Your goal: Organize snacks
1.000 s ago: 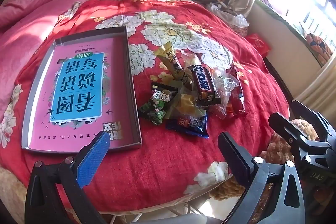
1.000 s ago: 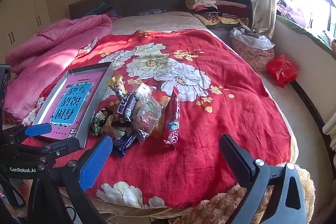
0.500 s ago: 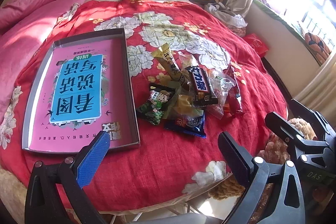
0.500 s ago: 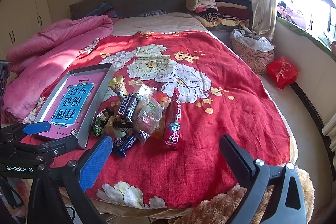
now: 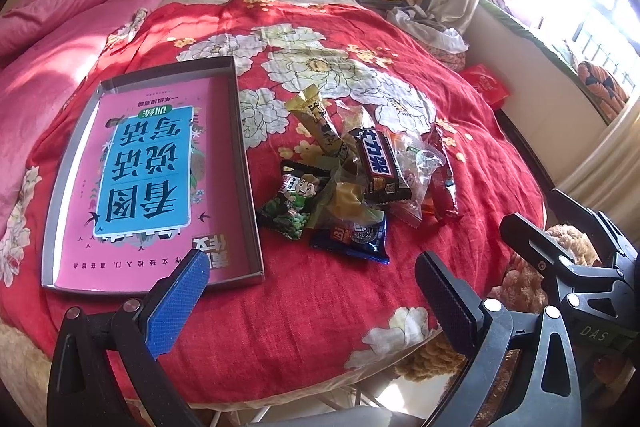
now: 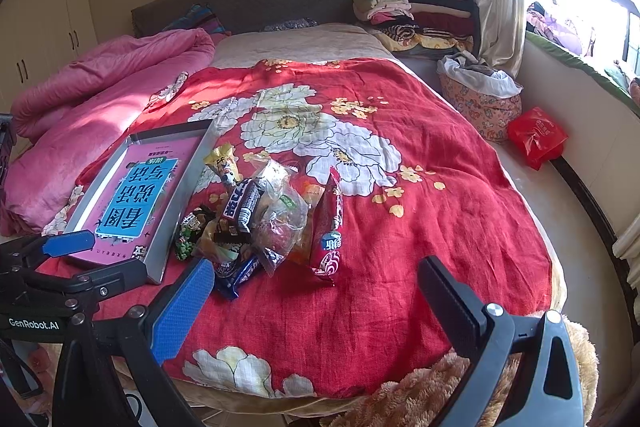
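**Snacks still heaped beside the tray, nothing picked yet**

Nearest you, both tools hover off the foot of the bed. Your left gripper has its jaws spread wide and holds nothing; your right gripper is just as wide and just as empty. Both point forward over the red floral blanket, low and roughly level, the left one aimed between tray and heap.

Just beyond lies the snack pile: a blue packet closest, a green cartoon packet near the tray's edge, a dark chocolate bar on top, a red stick packet on the right flank. The grey tray sits just left of the heap, its pink floor bare of snacks.

You appear to be at the first reach. The next move likely calls for lowering onto an outer packet, since the wrappers overlap.
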A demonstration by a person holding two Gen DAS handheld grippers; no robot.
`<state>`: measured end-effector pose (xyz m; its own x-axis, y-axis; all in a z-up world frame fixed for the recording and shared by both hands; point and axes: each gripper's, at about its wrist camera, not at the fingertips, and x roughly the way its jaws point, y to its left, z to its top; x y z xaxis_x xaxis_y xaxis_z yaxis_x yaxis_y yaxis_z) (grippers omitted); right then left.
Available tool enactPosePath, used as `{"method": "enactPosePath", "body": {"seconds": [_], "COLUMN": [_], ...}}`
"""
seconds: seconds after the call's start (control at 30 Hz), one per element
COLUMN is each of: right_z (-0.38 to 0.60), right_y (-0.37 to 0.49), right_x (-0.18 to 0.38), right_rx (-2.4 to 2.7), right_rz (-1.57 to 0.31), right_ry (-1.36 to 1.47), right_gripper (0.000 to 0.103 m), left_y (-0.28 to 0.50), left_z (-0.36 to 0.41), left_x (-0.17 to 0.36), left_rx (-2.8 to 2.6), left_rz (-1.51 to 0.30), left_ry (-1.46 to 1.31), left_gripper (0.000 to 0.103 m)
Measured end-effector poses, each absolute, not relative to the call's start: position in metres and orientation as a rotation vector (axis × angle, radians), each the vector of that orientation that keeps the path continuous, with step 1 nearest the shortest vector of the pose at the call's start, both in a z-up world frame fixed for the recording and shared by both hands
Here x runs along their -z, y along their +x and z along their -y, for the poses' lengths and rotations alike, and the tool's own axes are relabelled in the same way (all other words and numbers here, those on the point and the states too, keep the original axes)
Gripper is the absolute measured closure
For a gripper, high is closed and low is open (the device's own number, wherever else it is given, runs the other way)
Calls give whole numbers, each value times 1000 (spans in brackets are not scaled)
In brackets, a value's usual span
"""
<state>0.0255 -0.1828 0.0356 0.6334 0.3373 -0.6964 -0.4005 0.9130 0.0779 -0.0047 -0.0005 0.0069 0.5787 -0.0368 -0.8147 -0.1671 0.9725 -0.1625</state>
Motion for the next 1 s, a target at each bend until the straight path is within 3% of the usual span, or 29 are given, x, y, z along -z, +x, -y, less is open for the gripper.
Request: {"method": "enactPosePath", "body": {"seconds": [1.0], "right_z": [186], "right_y": [31], "right_x": [-33], "right_rx": [-417], "right_rz": [-792], "right_ry": [-65], "right_gripper": [0], "left_y": [2], "left_z": [0], "left_x": [-7], "left_rx": [-51], "left_rz": [-960], "left_ry": [-248], "left_gripper": [1]}}
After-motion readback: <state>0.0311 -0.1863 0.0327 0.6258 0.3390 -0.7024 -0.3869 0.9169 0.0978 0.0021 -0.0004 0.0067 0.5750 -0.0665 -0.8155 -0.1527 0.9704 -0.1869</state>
